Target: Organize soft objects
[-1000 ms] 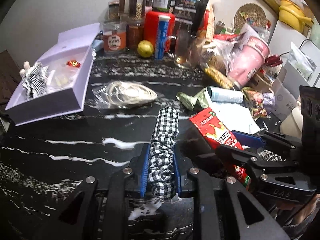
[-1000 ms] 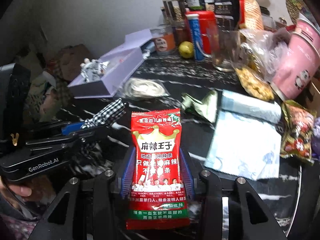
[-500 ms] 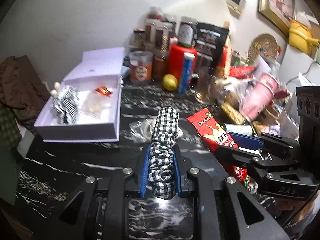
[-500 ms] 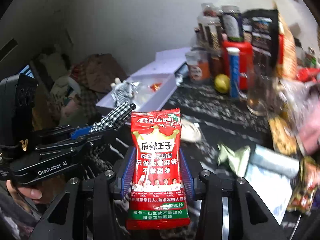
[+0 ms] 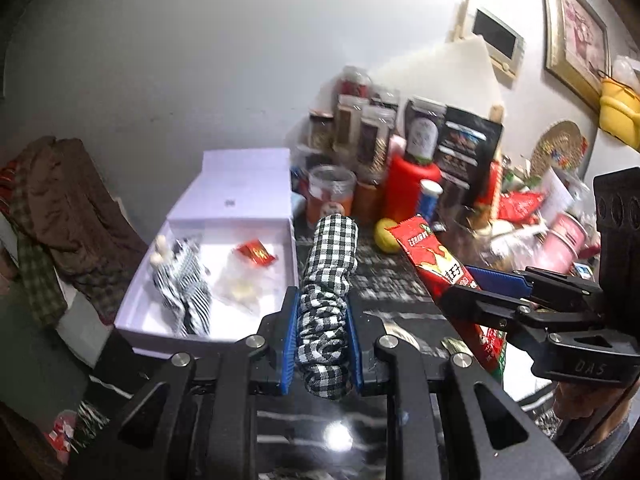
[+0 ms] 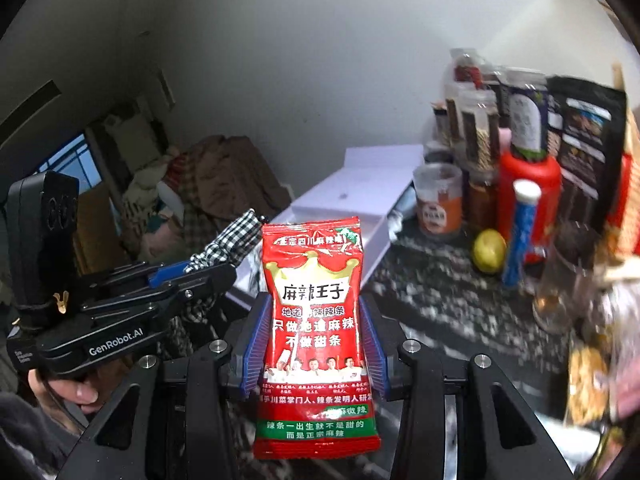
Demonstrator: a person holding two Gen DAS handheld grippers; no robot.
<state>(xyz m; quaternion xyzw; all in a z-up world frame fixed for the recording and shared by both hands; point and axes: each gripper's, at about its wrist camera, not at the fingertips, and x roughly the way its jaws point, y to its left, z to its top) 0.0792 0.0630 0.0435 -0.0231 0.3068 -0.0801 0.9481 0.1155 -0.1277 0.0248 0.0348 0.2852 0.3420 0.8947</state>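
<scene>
Left gripper [image 5: 322, 344] clamps the checked scrunchie [image 5: 329, 300] above the dark counter, right of the open white box [image 5: 208, 336]. Right gripper [image 6: 314, 354] pinches the red snack packet [image 6: 314, 332], held upright in the air.

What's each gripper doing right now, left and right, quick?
Left gripper: closed on the black-and-white checked scrunchie.
Right gripper: closed on the red snack packet.
</scene>
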